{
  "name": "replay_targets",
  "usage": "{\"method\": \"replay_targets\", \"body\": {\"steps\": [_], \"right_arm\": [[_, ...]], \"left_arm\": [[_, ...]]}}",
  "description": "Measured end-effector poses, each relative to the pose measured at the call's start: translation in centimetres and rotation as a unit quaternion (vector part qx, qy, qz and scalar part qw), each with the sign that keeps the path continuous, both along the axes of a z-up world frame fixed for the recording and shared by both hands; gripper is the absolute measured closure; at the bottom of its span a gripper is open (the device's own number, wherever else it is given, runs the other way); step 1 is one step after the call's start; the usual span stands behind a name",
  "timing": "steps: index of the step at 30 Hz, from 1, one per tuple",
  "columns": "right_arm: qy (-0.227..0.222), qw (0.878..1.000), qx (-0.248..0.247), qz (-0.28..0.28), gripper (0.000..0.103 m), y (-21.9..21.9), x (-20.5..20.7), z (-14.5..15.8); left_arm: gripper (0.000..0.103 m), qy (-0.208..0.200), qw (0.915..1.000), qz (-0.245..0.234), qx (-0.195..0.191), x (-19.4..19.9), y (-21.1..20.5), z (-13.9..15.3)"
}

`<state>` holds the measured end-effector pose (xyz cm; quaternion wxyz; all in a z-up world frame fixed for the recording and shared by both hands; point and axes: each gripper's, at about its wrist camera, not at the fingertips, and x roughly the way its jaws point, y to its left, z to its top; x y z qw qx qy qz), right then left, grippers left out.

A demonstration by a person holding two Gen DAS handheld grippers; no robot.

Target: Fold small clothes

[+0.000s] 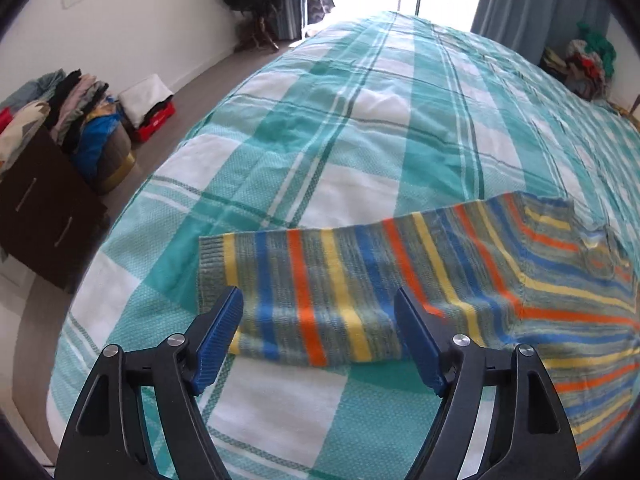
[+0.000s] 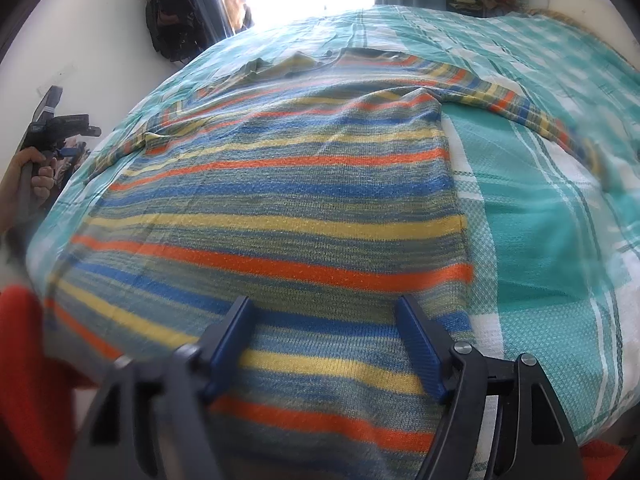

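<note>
A small striped knit sweater (image 2: 280,208), in orange, blue, yellow and grey-green bands, lies flat on the teal and white checked bedspread (image 1: 360,128). In the left wrist view its left sleeve (image 1: 312,288) stretches out sideways with the cuff at the left. My left gripper (image 1: 319,300) is open and empty, its blue pads on either side of that sleeve just above it. My right gripper (image 2: 324,308) is open and empty over the sweater's lower body near the hem. The right sleeve (image 2: 516,108) lies out to the right. The left gripper also shows in the right wrist view (image 2: 56,132), held in a hand.
The bed edge falls off at the left. A dark drawer unit (image 1: 44,208) with stacked clothes (image 1: 80,112) and a red box (image 1: 154,118) stand on the floor at left. More clothes (image 1: 588,64) are piled past the far right of the bed. Bright window beyond.
</note>
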<state>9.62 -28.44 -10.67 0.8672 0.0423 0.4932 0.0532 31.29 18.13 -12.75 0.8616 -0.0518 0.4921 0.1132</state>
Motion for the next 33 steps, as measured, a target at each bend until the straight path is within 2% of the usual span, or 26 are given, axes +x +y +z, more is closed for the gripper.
{"method": "replay_targets", "body": {"steps": [3,4,5,7,9,10,11,13,15,18,20,21,23,24,25,27,28,29,31,33], "right_arm": [[-0.002,1.0,-0.003,-0.001,0.03,0.1,-0.1,0.0],[-0.003,1.0,-0.004,0.001,0.03,0.1,-0.2,-0.1],[-0.004,1.0,-0.006,0.002,0.03,0.1,-0.2,-0.1],[-0.005,1.0,-0.009,0.006,0.03,0.1,-0.3,-0.1],[-0.003,1.0,-0.009,0.009,0.03,-0.1,-0.4,-0.1],[-0.001,1.0,-0.007,0.01,0.03,-0.2,-0.4,0.0],[0.003,1.0,-0.005,0.01,0.03,-0.4,-0.4,0.1],[0.009,1.0,-0.006,-0.001,0.03,-0.8,-0.7,0.8],[0.006,1.0,-0.012,-0.009,0.03,-0.7,-1.3,1.9],[-0.016,1.0,-0.011,0.007,0.03,0.8,-2.7,3.5],[-0.02,0.999,-0.012,0.024,0.03,2.5,-3.3,3.8],[-0.016,0.999,-0.018,0.033,0.03,3.2,-3.4,3.6],[0.002,0.998,-0.035,0.046,0.03,4.3,-3.3,2.4],[0.016,0.998,-0.042,0.049,0.03,4.5,-3.3,1.6],[0.031,0.997,-0.047,0.051,0.03,4.5,-3.4,0.7],[0.035,0.997,-0.046,0.049,0.029,4.1,-4.0,0.2],[0.039,0.997,-0.051,0.048,0.028,3.9,-4.4,0.1],[0.042,0.996,-0.058,0.048,0.028,3.9,-4.7,-0.1],[0.045,0.995,-0.071,0.049,0.025,4.0,-5.2,-0.4],[0.038,0.995,-0.077,0.044,0.026,4.1,-5.5,0.2]], "left_arm": [[0.024,0.056,0.9969,0.037,0.041,0.3,0.6,-4.0],[0.024,0.064,0.9954,0.057,0.042,0.0,1.8,-4.9],[0.023,0.049,0.9953,0.077,0.035,-0.8,3.1,-4.9],[0.022,0.052,0.9913,0.114,0.041,-2.1,5.3,-4.4],[0.025,0.047,0.9919,0.113,0.035,-3.9,6.4,-2.9],[0.031,0.039,0.9925,0.108,0.04,-5.0,6.4,-2.0],[0.031,0.029,0.994,0.096,0.043,-6.4,6.0,-0.9],[0.029,-0.003,0.9988,0.043,0.023,-9.7,4.0,1.4],[0.022,-0.026,0.9993,-0.027,-0.007,-12.9,0.5,3.3],[0.011,-0.049,0.9886,-0.135,-0.046,-17.6,-6.3,4.6],[0.01,-0.047,0.9784,-0.193,-0.058,-20.2,-10.9,4.1],[0.01,-0.04,0.9738,-0.217,-0.055,-21.3,-12.8,3.3],[0.01,-0.01,0.9668,-0.254,-0.022,-23.3,-16.3,0.6],[0.011,0.025,0.9641,-0.264,0.002,-24.0,-17.4,-1.2],[0.009,0.04,0.9634,-0.264,0.023,-24.9,-17.7,-2.5],[0.006,0.028,0.961,-0.27,0.054,-26.7,-17.7,-2.9],[0.006,0.038,0.9592,-0.274,0.061,-27.1,-17.5,-3.1],[0.006,0.045,0.9596,-0.272,0.057,-27.2,-17.3,-3.1],[0.01,0.048,0.9648,-0.257,0.026,-27.3,-16.3,-2.0],[0.014,0.023,0.9678,-0.248,-0.039,-27.1,-15.3,0.2]]}}
